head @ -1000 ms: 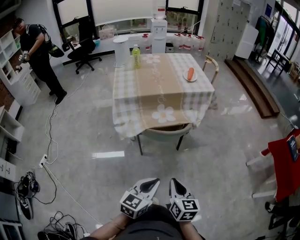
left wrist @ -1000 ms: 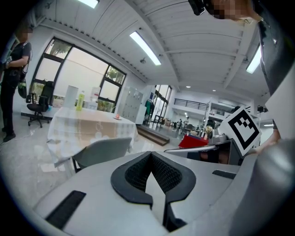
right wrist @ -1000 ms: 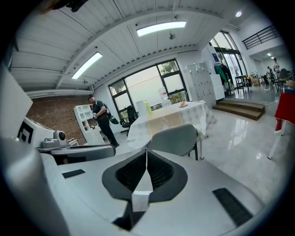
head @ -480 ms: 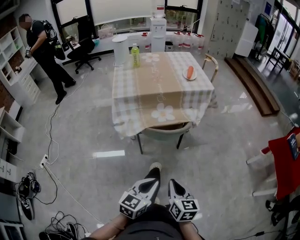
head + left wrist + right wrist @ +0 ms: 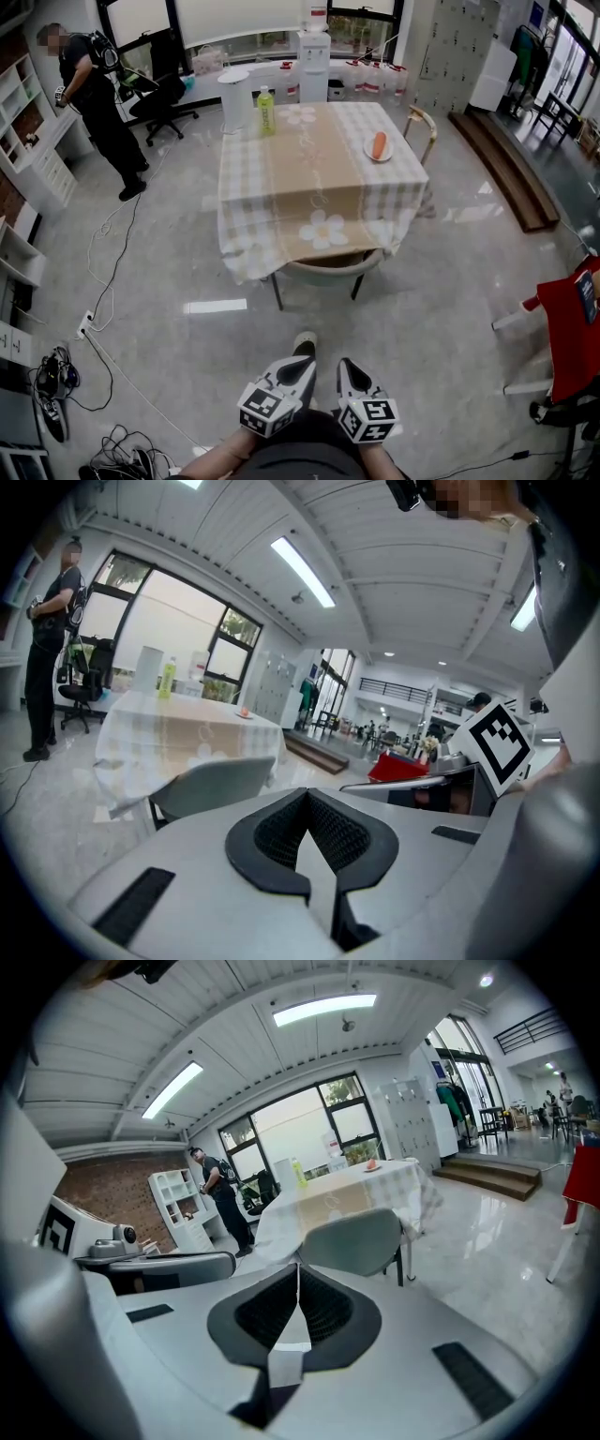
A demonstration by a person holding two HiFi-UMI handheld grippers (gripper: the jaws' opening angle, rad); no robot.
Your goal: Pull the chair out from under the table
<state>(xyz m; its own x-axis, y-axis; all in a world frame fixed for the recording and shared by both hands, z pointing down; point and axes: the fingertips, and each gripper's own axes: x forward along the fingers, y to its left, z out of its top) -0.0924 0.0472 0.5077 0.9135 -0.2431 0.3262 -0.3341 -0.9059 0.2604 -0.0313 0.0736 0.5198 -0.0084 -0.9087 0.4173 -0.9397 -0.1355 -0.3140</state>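
Two grippers are shown side by side in the head view, the left gripper [image 5: 302,364] and the right gripper [image 5: 345,366]. The chair [image 5: 325,269] is seen well ahead of both jaw pairs, tucked under the table [image 5: 319,150]. In the left gripper view, the jaws are pressed together and nothing is held; the chair is located ahead and left. In the right gripper view, the jaws are likewise closed and empty; the chair is located ahead and slightly right.

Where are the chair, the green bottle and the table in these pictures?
chair [image 5: 328,272], head view, on its curved backrest.
green bottle [image 5: 266,112], head view, on its body.
table [image 5: 309,169], head view, on bare cloth.
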